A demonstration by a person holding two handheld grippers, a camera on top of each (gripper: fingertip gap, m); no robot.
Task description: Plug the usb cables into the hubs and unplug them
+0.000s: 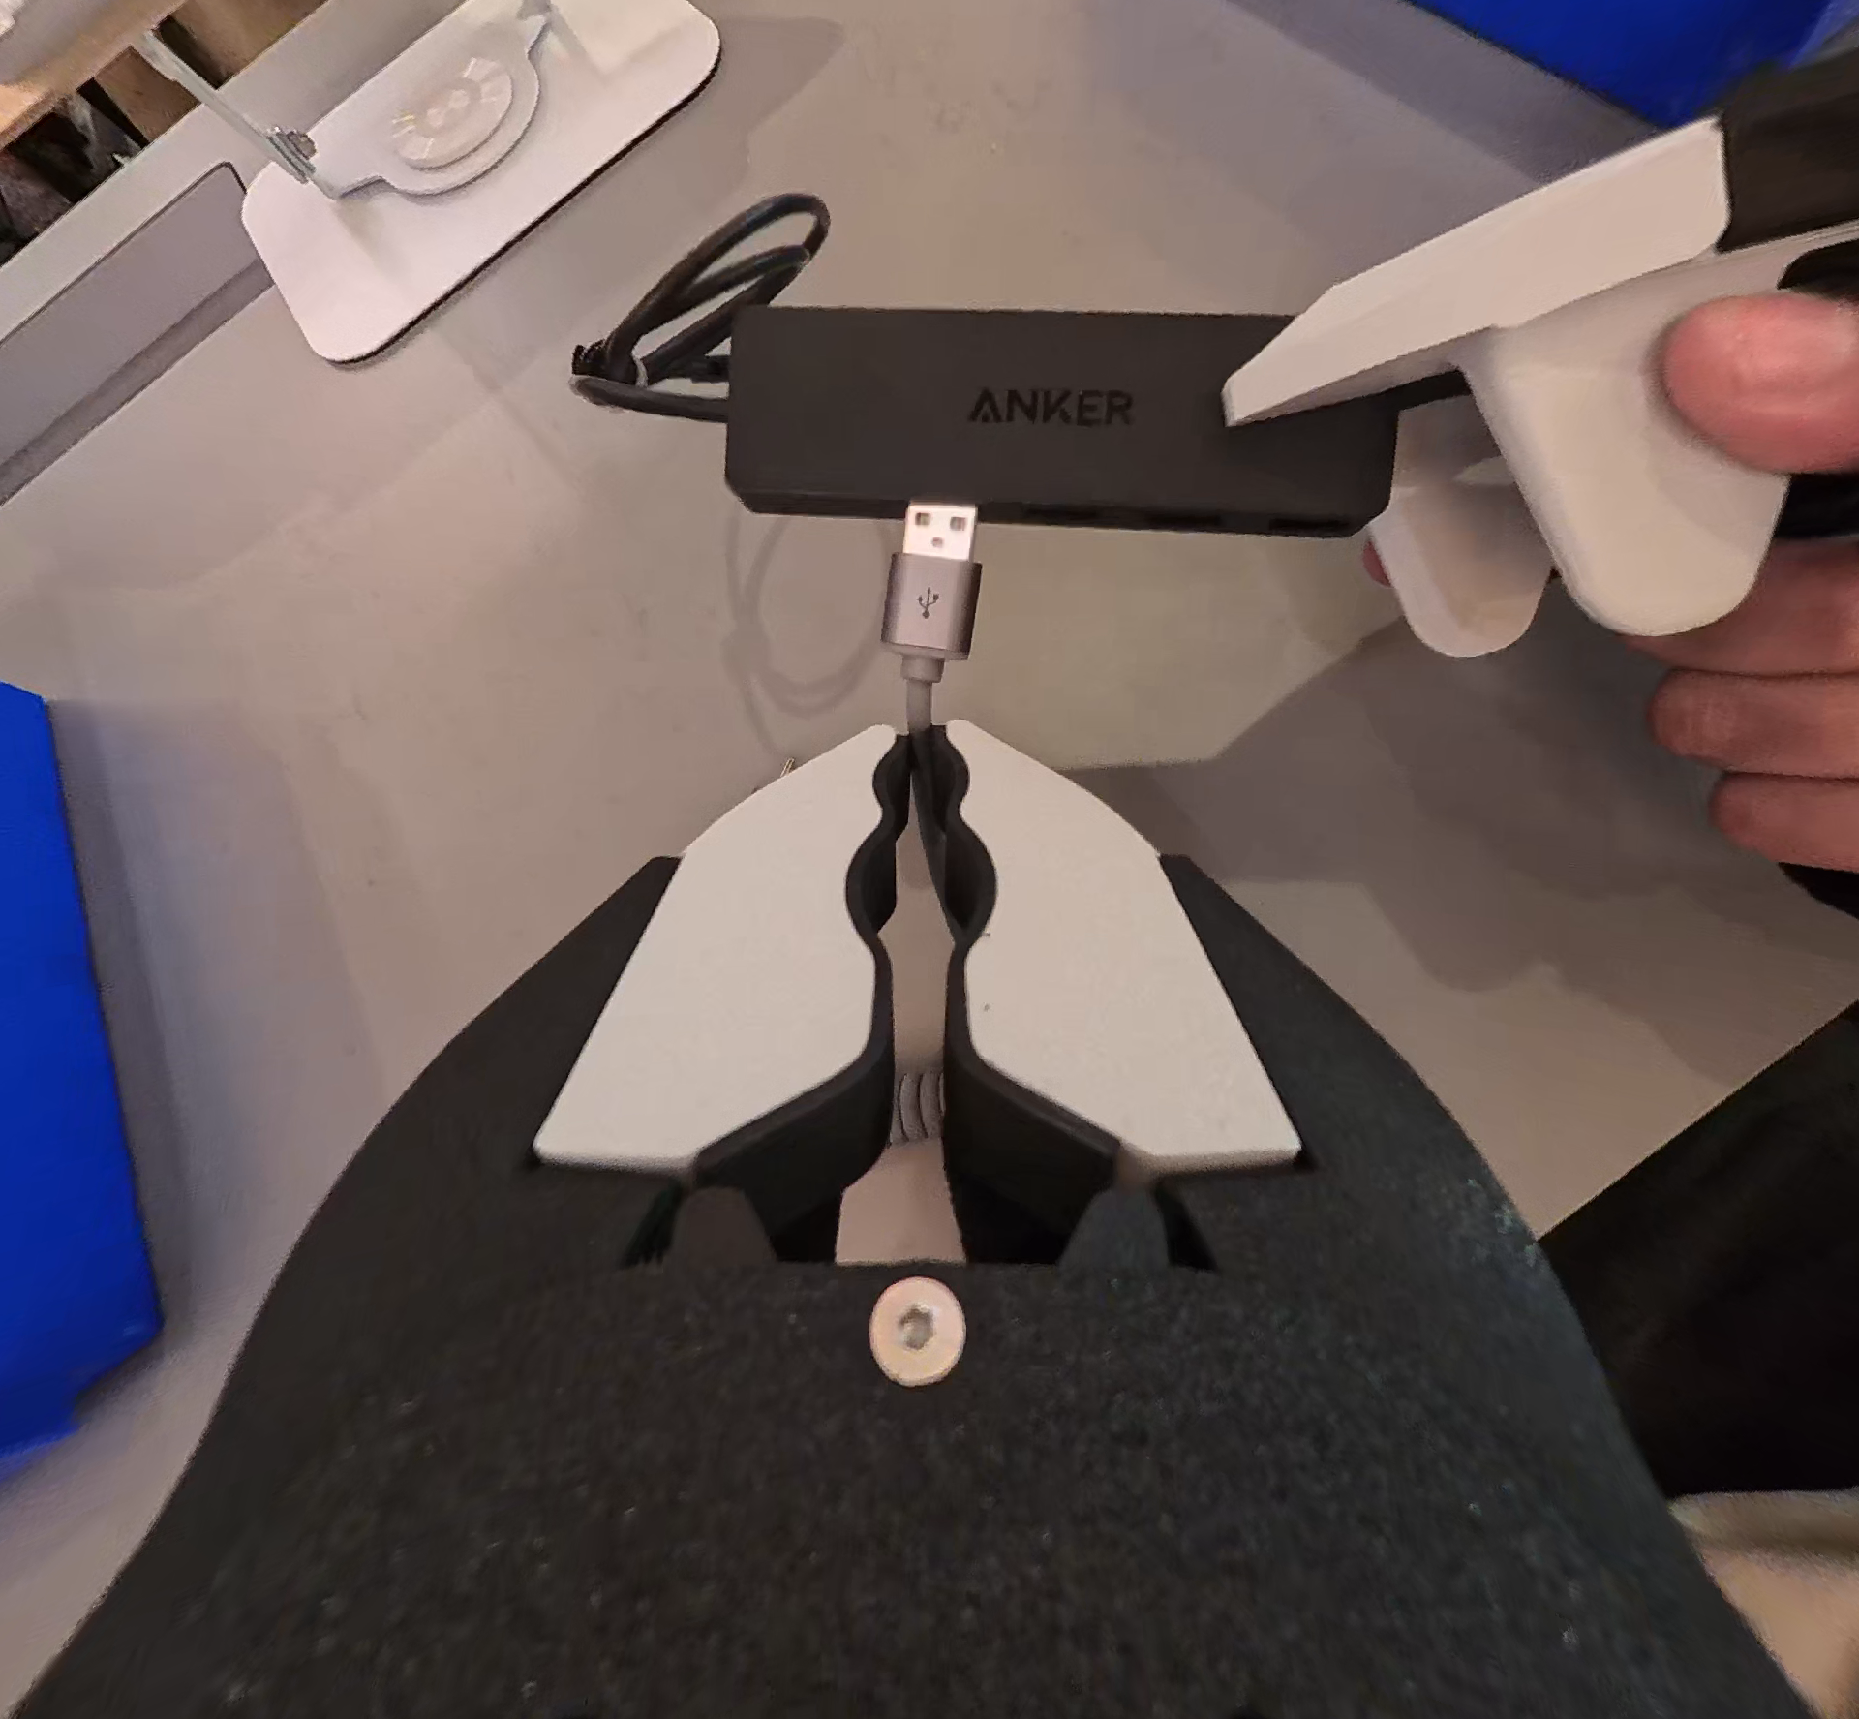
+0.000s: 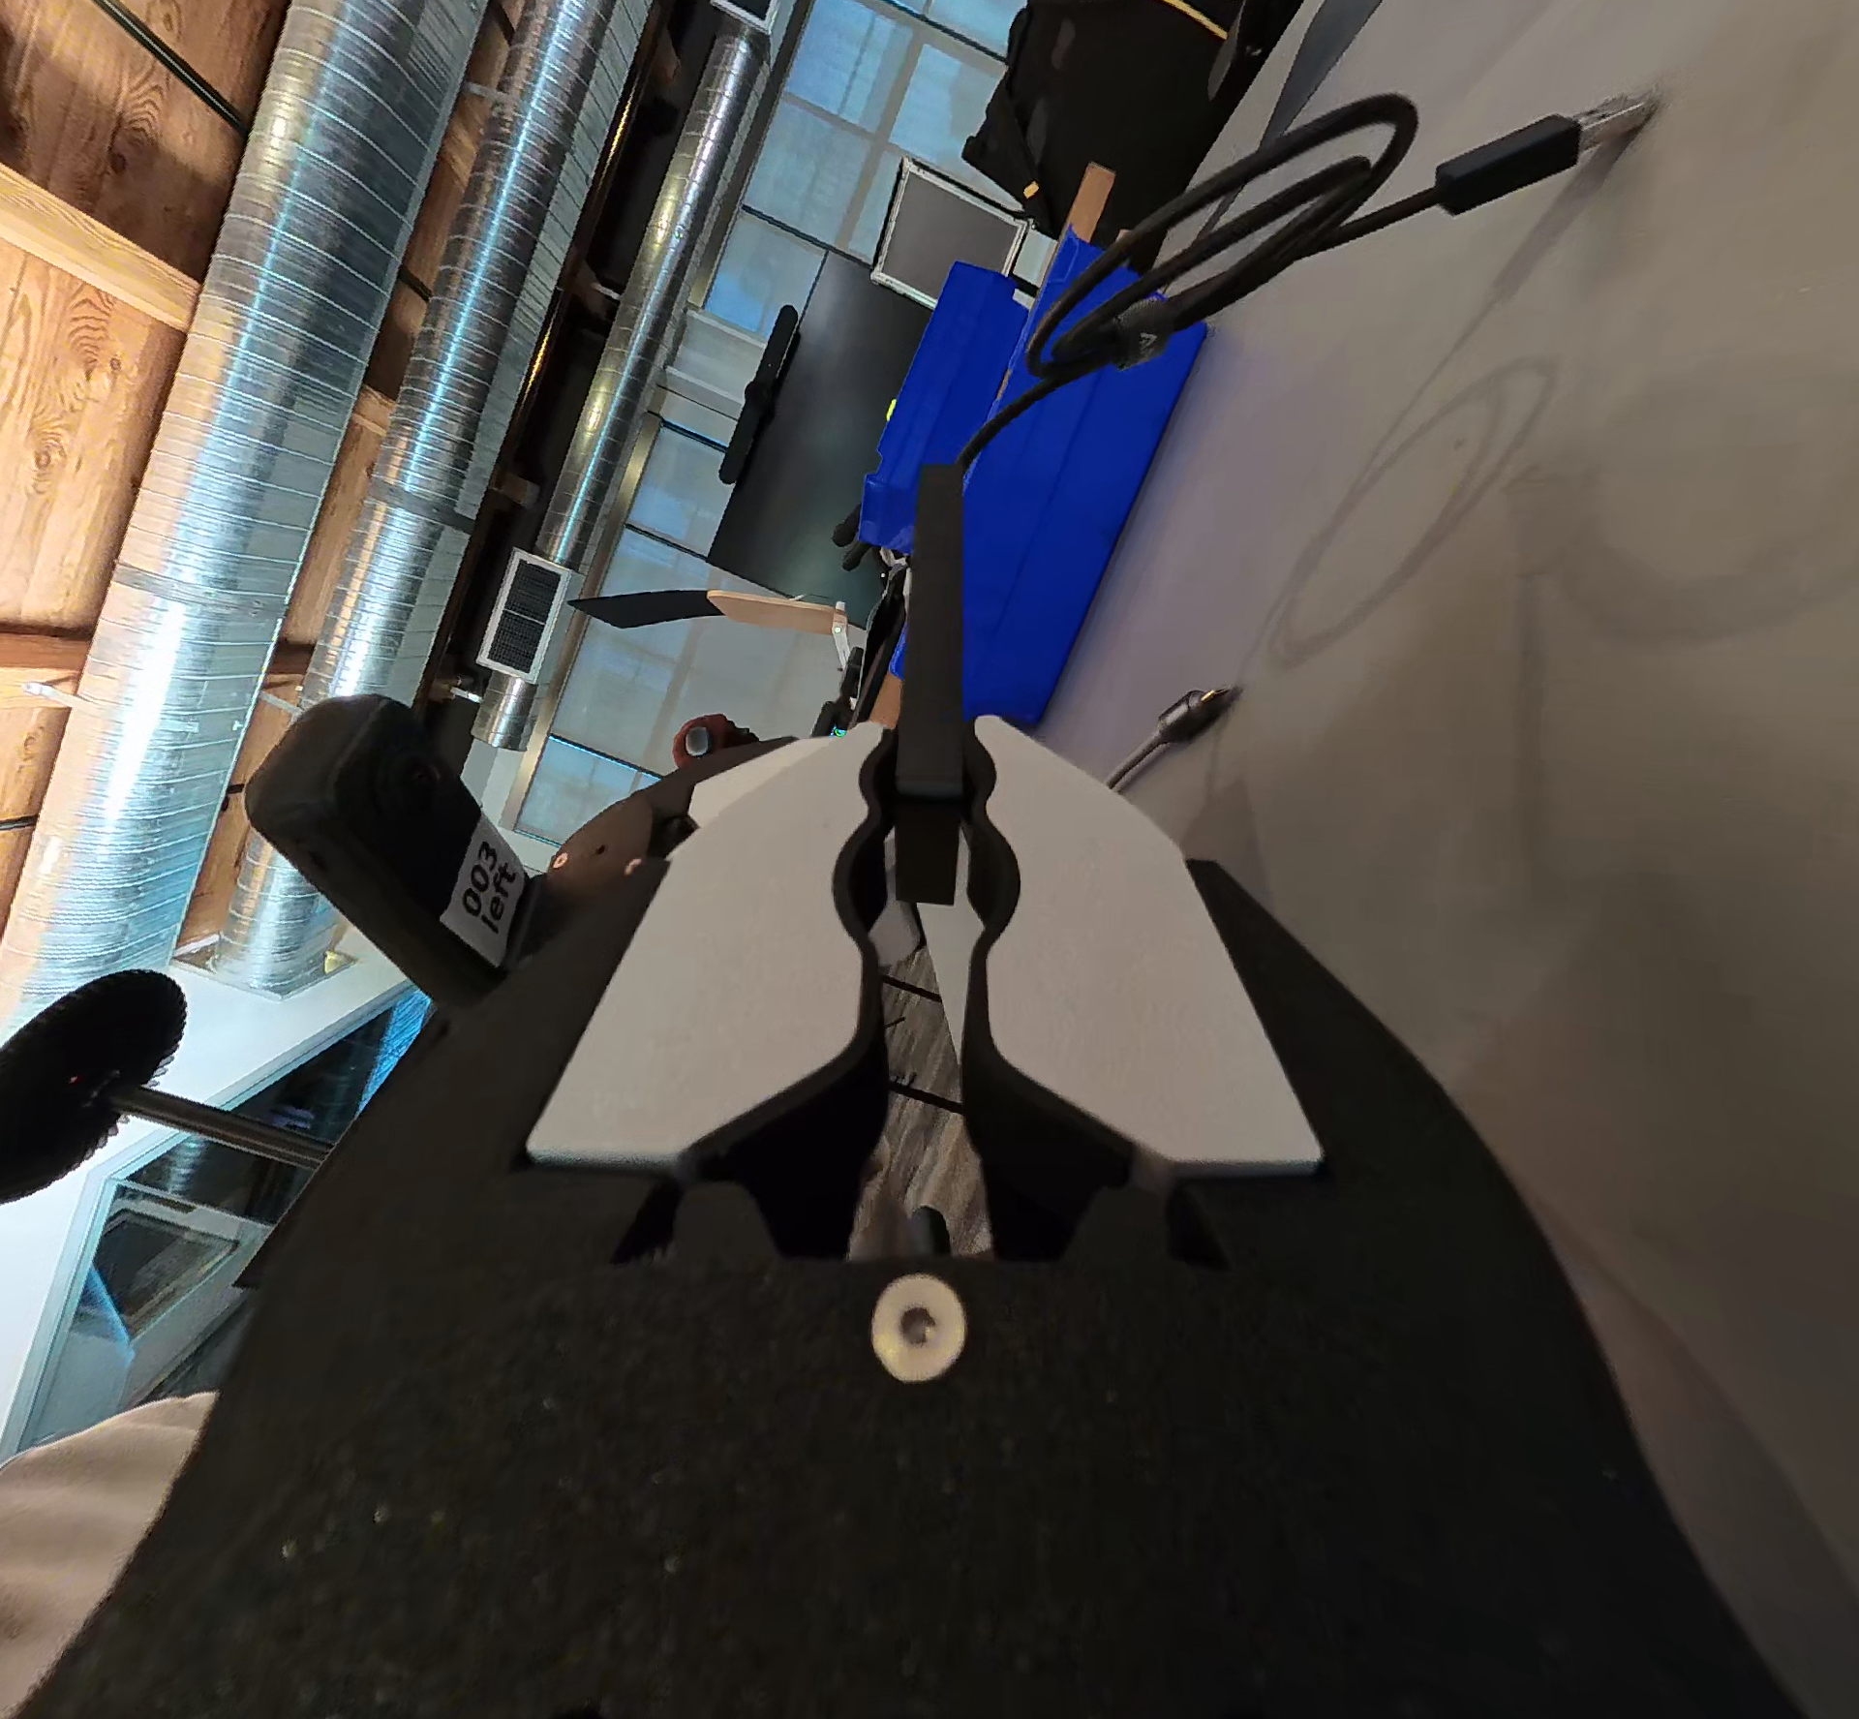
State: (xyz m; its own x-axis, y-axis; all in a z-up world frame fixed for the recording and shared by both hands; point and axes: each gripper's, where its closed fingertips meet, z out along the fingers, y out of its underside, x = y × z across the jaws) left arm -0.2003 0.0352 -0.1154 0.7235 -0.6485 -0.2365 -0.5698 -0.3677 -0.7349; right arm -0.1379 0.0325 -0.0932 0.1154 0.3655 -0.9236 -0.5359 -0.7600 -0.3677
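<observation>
Nearest in the left wrist view, the left gripper (image 1: 923,745) is clenched on a grey braided usb cable (image 1: 917,703), pinching the cord just behind its metal-sleeved plug (image 1: 936,584). The plug points away toward the hub, its silver tip at the mouth of the leftmost port along the near edge of the black hub (image 1: 1006,403); whether it is partly seated cannot be told. Three more ports show to the right along that edge.

The hub is held off the grey table (image 1: 402,665), and the right gripper (image 2: 931,765) comes in from the right, clamped on the hub's right end. In the right wrist view the hub is seen edge-on between the white fingers (image 2: 1086,916), a thin black bar running away from the camera. A person's hand (image 1: 1770,564) wraps the right gripper's handle at the right edge.

From the hub's far left end its own black lead (image 1: 724,282) loops in a tied bundle; the right wrist view shows this lead ending in a black plug (image 2: 1509,161) resting against the table.

Farther left stands a white stand base (image 1: 483,151) with thin metal legs. Blue bins (image 1: 60,1047) sit at the near left and far right. The hub's top bears a brand mark in dark lettering, and a small white sticker with writing sits on the left gripper's camera (image 2: 382,846).
</observation>
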